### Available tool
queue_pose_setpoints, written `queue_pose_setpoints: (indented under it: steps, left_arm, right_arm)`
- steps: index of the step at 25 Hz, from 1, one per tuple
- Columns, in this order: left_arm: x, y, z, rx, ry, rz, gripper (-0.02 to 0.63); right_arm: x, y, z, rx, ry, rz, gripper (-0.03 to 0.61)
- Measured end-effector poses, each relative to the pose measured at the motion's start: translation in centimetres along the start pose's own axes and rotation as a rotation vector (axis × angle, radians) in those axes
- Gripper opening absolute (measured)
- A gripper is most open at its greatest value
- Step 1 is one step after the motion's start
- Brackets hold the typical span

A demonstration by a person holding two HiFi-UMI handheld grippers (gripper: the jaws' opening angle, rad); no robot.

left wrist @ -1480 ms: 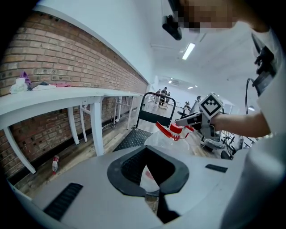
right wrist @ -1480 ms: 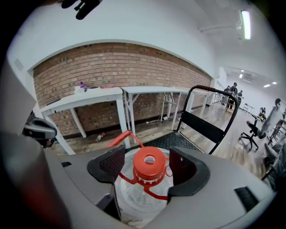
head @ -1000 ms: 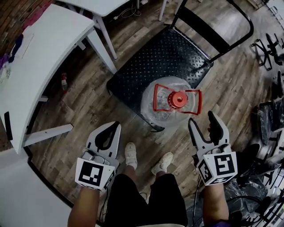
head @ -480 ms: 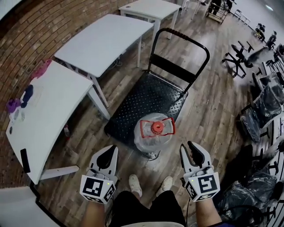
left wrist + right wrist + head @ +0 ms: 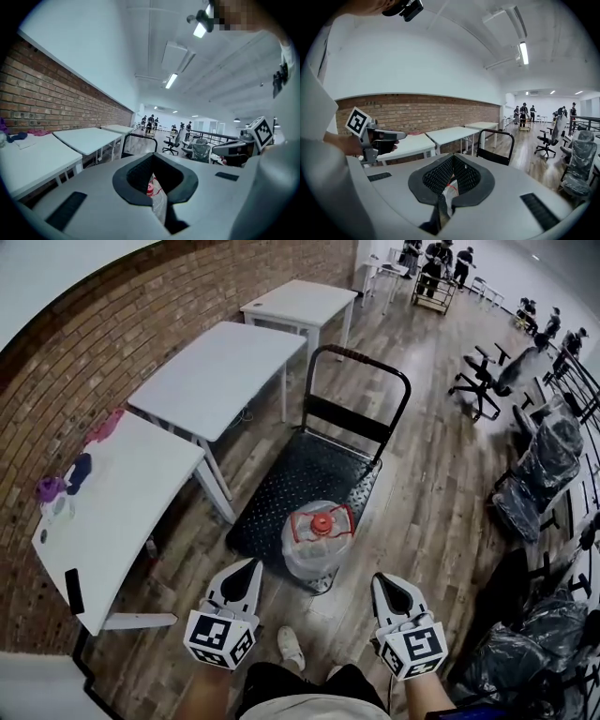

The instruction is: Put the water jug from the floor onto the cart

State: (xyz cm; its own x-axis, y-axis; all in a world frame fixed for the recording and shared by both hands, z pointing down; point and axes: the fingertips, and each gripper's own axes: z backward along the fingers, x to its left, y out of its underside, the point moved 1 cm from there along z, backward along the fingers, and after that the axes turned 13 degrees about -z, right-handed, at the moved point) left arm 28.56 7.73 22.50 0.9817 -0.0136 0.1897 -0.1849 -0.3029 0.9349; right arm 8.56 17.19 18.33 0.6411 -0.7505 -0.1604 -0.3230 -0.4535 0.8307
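Observation:
The clear water jug [image 5: 317,545], with its red cap and red handle, stands upright on the near corner of the black cart deck [image 5: 291,479]. Both grippers hang in the air on my side of it and touch nothing. My left gripper [image 5: 252,565] is shut and empty, to the jug's lower left. My right gripper [image 5: 382,579] is shut and empty, to its lower right. In the left gripper view, the jug [image 5: 158,202] shows through the hole behind the shut left gripper [image 5: 152,155]. In the right gripper view, the jug [image 5: 449,194] shows the same way behind the right gripper [image 5: 453,156].
The cart's push handle [image 5: 358,357] rises at its far end. White tables [image 5: 220,367] line the brick wall on the left. Office chairs [image 5: 487,381] and wrapped chairs [image 5: 539,474] stand on the right. My shoe [image 5: 292,647] is on the wooden floor below.
Both grippers have risen away from the jug and the head view has lifted to take in more of the room. The right jaws went from open to shut. The jug stayed on the cart.

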Motion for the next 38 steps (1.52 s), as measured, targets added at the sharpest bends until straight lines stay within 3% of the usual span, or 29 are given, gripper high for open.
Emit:
queue_pose_setpoints:
  steps: [4,12,19,25,33,38]
  left_arm:
    - [-2.7,-2.2,0.4,-0.049,-0.001,-0.047,-0.002]
    - [-10.6,-2.5,5.0,-0.053,-0.034,-0.049,-0.002]
    - [-16.0,-3.5,9.0,-0.057,-0.077,-0.057,-0.002]
    - [-16.1,-3.4,12.0,-0.063,-0.107,-0.055,-0.002]
    - [-13.1,-3.5,15.6,-0.09,-0.089,-0.066,-0.002]
    - [-10.2,-3.2,18.0,-0.096,-0.075,-0.052,-0.002]
  right_arm:
    - [-1.3,-0.8,2.9,-0.051,-0.013,0.01,0.003]
    - [-2.5,-0.7,11.2,-0.108,-0.04,0.042,0.003]
    - [-3.8,0.5,16.5,-0.086,-0.067,-0.001,0.002]
    - [-1.4,0.8,18.2,-0.09,-0.073,0.054,0.002]
    - [0.7,-0.9,18.1,-0.135,0.001,0.019,0.002]
    - [4.5,-1.2,17.6,-0.156,-0.006,0.012,0.002]
